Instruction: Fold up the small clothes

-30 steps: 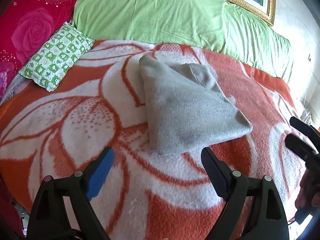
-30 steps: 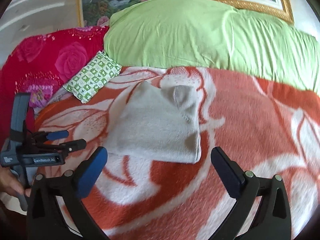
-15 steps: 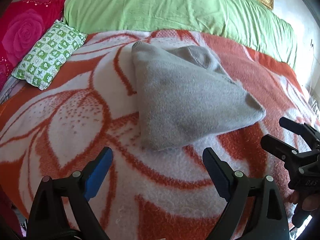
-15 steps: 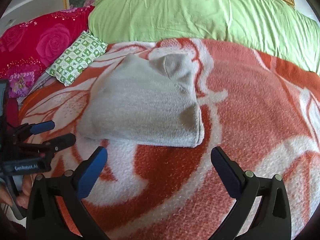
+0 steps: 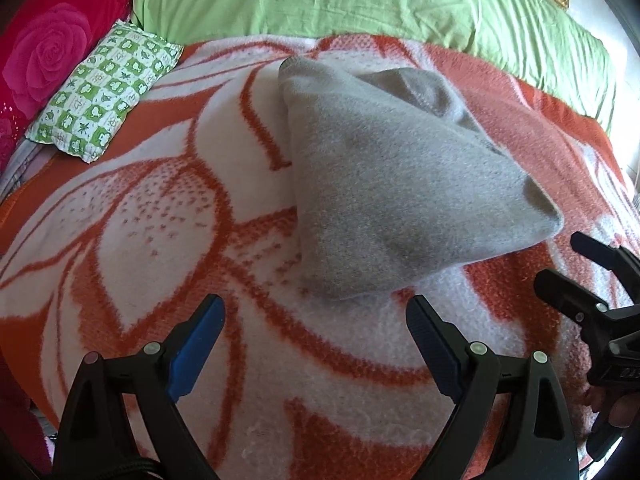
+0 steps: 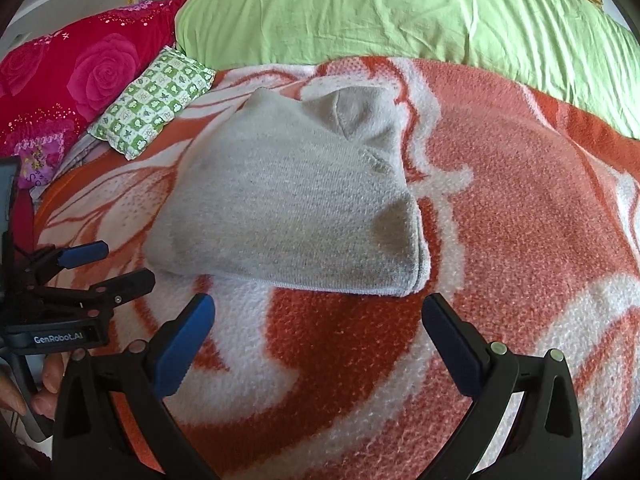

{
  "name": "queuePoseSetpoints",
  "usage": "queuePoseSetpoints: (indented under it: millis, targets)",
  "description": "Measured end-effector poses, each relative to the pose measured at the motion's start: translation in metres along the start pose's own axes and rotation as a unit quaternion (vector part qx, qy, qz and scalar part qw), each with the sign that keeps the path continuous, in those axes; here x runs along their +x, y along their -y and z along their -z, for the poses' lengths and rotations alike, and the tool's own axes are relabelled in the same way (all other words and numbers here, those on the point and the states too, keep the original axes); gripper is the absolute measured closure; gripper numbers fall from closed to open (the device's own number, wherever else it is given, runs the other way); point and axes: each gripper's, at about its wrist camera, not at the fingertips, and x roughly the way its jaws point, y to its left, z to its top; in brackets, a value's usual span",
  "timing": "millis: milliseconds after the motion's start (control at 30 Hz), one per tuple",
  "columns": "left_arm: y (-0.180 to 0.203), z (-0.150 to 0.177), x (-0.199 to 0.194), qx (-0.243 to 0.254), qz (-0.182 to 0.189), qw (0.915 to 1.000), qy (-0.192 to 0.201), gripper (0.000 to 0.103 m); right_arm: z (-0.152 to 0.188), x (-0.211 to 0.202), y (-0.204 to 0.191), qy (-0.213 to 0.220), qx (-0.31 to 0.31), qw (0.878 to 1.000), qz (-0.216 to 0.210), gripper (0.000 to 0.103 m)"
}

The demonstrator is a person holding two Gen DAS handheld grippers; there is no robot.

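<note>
The orange-and-white flower-patterned fleece blanket covers the bed, with a green quilt heaped behind it. Over the last second both cameras have closed in, so the blanket fills more of each view. The grey knitted garment, already doubled over with layered edges at its near right corner, lies flat mid-blanket and has not shifted. The left gripper now sits just short of its near corner, fingers spread wide and empty; the right gripper hovers just before its near hem, likewise spread and holding nothing. Judging from this approach, another fold is about to begin, likely by pinching the near edge.
</note>
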Motion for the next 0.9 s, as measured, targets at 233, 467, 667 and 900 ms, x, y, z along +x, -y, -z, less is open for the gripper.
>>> queuePoseSetpoints:
  millis: [233, 467, 667, 900]
  targets:
    - [-0.006, -0.003, 0.004, -0.003, -0.010, 0.9999, -0.009, 0.011, -0.002, 0.001, -0.002, 0.002, -0.007, 1.000, -0.005, 0.000]
    - [-0.007, -0.002, 0.001, -0.004, -0.014, 0.9999, -0.006, 0.011, -0.002, 0.000, -0.006, 0.008, -0.015, 1.000, -0.005, 0.000]
    - [-0.007, 0.000, -0.004, -0.002, -0.013, 0.9999, -0.004, 0.011, -0.002, -0.002, -0.007, 0.009, -0.016, 1.000, -0.007, 0.000]
    - [-0.006, -0.001, -0.010, -0.001, -0.015, 0.9999, 0.004, 0.011, -0.004, -0.007, -0.013, 0.020, -0.028, 0.999, -0.012, 0.000]
